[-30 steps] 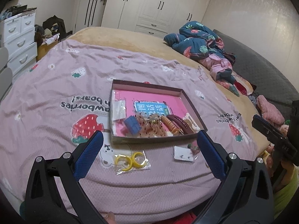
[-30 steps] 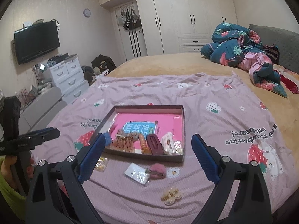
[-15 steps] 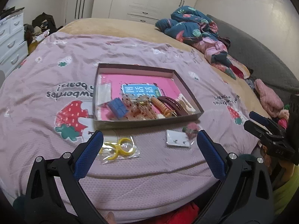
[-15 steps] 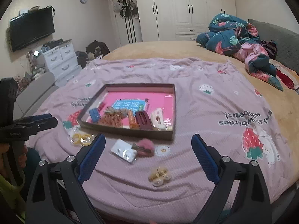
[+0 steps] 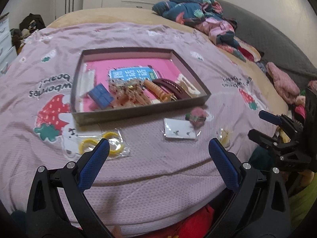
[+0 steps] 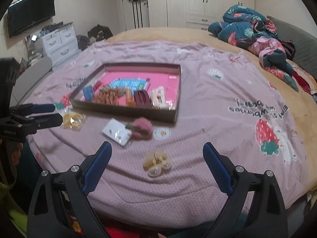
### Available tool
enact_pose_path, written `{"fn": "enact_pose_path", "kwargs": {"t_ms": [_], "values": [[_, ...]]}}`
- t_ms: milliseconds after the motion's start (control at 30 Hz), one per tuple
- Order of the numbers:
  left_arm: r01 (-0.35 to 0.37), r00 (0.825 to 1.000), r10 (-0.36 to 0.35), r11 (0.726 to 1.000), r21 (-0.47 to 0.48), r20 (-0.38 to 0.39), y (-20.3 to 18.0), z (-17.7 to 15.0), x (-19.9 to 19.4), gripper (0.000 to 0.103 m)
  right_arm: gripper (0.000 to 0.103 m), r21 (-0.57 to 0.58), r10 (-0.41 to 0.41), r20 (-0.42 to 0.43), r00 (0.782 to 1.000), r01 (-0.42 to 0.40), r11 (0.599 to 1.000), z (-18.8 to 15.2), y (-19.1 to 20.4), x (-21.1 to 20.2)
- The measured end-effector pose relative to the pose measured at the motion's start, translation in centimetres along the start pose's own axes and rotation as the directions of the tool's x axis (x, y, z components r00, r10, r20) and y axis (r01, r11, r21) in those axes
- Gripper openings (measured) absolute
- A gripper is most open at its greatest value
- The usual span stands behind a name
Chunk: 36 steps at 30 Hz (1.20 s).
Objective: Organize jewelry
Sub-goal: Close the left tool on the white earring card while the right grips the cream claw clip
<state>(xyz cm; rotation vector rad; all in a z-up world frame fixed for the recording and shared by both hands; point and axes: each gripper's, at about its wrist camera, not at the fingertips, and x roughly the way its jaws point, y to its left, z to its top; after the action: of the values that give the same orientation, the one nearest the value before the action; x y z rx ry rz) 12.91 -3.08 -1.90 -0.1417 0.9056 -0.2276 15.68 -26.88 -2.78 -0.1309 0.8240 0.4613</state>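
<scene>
A shallow brown box (image 5: 138,113) with a pink floor lies on the purple blanket and holds several hair clips and a blue card; it also shows in the right wrist view (image 6: 126,110). In front of it lie a bag of yellow rings (image 5: 103,144), a white earring card (image 5: 179,131), a pink fuzzy clip (image 5: 197,114) and a cream claw clip (image 6: 157,163). My left gripper (image 5: 158,148) is open above the blanket's near edge, by the yellow rings. My right gripper (image 6: 156,152) is open, just short of the cream claw clip.
A crumpled blue and pink quilt (image 6: 257,33) lies at the far right of the bed. White drawers (image 6: 59,41) and a wall TV (image 6: 29,17) stand to the left. Wardrobes (image 6: 188,2) line the far wall. The bed edge is just below both grippers.
Both grippers have moved forward and down toward the loose items in front of the box. Both stay open and empty.
</scene>
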Motion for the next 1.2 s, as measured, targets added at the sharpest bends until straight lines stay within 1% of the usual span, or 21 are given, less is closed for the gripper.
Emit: {"fn": "enact_pose_path", "kwargs": {"t_ms": [100,167,267,400,600,633,667,700,833,967,1133,1200], "values": [[0.007,1.0,-0.007,1.0,0.016,-0.024,-0.3,-0.3,0.9,0.094,0.088,0.007,0.01,-0.036,0.999,-0.009,1.0,-0.7,-0.4,1.2],[0.01,0.999,-0.009,1.0,0.023,-0.043,-0.5,-0.4,1.6,0.094,0.081,0.018,0.022,-0.064,0.998,-0.021,1.0,-1.1,-0.7,2.0],[0.015,0.997,-0.012,0.999,0.034,-0.07,-0.7,-0.7,2.6,0.094,0.078,0.038,0.046,-0.09,0.995,-0.043,0.998,-1.4,-1.2,3.1],[0.019,0.995,-0.015,0.999,0.048,-0.096,-1.1,-0.8,3.8,0.094,0.073,0.038,0.067,-0.123,0.99,-0.062,0.997,-1.6,-1.2,4.6],[0.037,0.991,-0.028,0.997,0.07,-0.128,-2.0,-0.7,5.7,0.093,0.062,0.035,0.1,-0.154,0.983,-0.096,0.995,-1.7,-1.3,6.3],[0.039,0.991,-0.029,0.997,0.073,-0.132,-2.2,-0.7,6.0,0.094,0.059,0.036,0.104,-0.162,0.981,-0.1,0.994,-1.7,-1.4,6.6],[0.041,0.99,-0.03,0.996,0.077,-0.14,-2.3,-0.6,6.4,0.093,0.051,0.039,0.106,-0.168,0.98,-0.101,0.994,-1.7,-1.5,6.8],[0.044,0.989,-0.032,0.996,0.079,-0.147,-2.5,-0.6,6.8,0.093,0.047,0.051,0.124,-0.17,0.978,-0.117,0.992,-1.8,-1.7,7.0],[0.058,0.984,-0.043,0.995,0.08,-0.17,-3.1,-0.3,8.5,0.093,0.046,0.083,0.149,-0.155,0.977,-0.137,0.987,-1.8,-2.3,7.0],[0.053,0.982,-0.038,0.996,0.078,-0.186,-3.6,0.0,10.4,0.093,0.046,0.116,0.142,-0.133,0.981,-0.127,0.985,-1.9,-3.1,6.5],[0.008,0.986,0.008,0.995,0.098,-0.165,-4.2,0.6,12.0,0.093,0.046,0.16,0.143,-0.107,0.984,-0.125,0.979,-1.8,-4.3,5.9],[-0.01,0.988,0.026,0.995,0.103,-0.154,-4.3,0.8,12.3,0.09,0.046,0.163,0.143,-0.103,0.984,-0.125,0.979,-1.7,-4.4,5.7]]}}
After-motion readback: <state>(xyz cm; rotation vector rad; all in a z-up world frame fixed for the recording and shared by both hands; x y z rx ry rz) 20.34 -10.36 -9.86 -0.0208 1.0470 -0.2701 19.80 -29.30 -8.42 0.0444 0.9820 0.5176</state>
